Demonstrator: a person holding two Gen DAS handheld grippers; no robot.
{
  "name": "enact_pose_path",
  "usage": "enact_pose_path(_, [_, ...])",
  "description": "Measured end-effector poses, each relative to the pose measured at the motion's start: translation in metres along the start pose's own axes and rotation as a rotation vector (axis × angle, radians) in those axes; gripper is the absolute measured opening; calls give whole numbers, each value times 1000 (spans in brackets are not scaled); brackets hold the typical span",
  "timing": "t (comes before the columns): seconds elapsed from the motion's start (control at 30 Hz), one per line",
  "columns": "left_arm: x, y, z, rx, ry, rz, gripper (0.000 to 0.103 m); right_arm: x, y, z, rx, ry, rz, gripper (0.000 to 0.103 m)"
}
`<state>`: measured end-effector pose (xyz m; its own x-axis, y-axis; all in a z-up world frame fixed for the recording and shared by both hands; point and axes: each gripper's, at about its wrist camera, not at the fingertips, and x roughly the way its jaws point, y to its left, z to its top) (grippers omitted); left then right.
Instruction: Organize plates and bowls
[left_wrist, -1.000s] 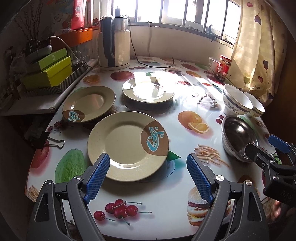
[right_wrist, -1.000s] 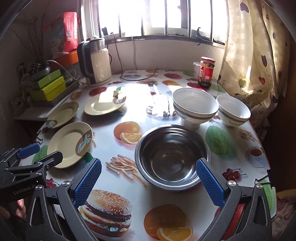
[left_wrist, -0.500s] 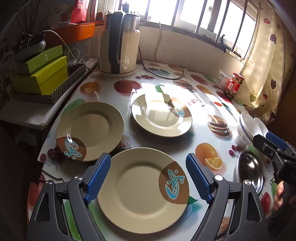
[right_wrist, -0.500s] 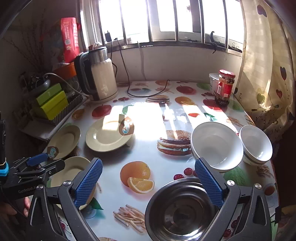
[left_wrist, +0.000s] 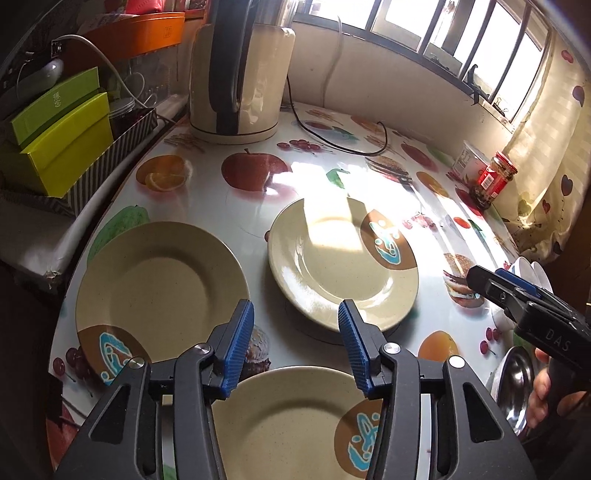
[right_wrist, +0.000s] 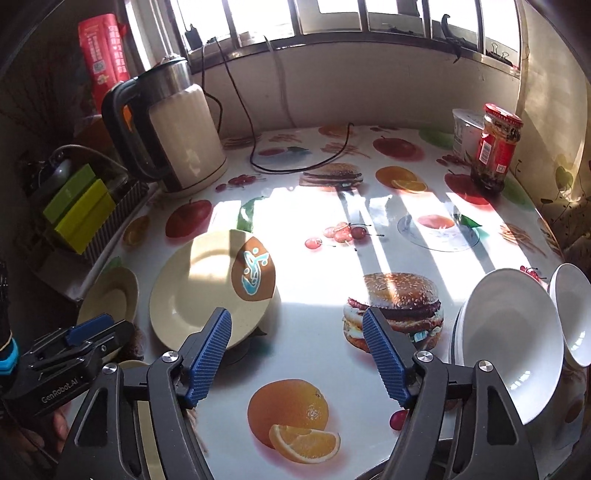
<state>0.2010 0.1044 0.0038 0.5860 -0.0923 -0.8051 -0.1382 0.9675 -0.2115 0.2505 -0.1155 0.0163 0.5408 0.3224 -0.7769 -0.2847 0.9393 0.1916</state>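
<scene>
Left gripper reads "GenRobot.AI", right gripper perhaps "DAS".

"GenRobot.AI" on left gripper; "DAS" right gripper

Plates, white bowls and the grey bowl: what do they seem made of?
Plates: speckled beige with a brown printed patch and glossy glare, so glazed ceramic or melamine. White bowls: smooth and shiny, probably porcelain. Grey bowl: mirror-like reflections, likely stainless steel.

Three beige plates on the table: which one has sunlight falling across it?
The far plate, nearest the kettle. A bright sun patch crosses its middle, while the left plate and the near plate under the left gripper lie in shade.
</scene>
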Motion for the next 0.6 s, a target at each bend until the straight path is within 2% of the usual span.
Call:
enact_pose_path(0.1, [10,0,7,3,6,9,49,17,3,3,8,21,-4,65])
enact_pose_path(0.17, [20,5,13,-30,32,4,48,26,4,4,8,27,-7,64])
enact_pose_path(0.4, [39,6,21,-57,47,9,48,54,-4,9,89,72,20,57])
enact_pose_path(0.6, [47,3,23,-47,59,10,48,66,-3,12,90,81,21,56])
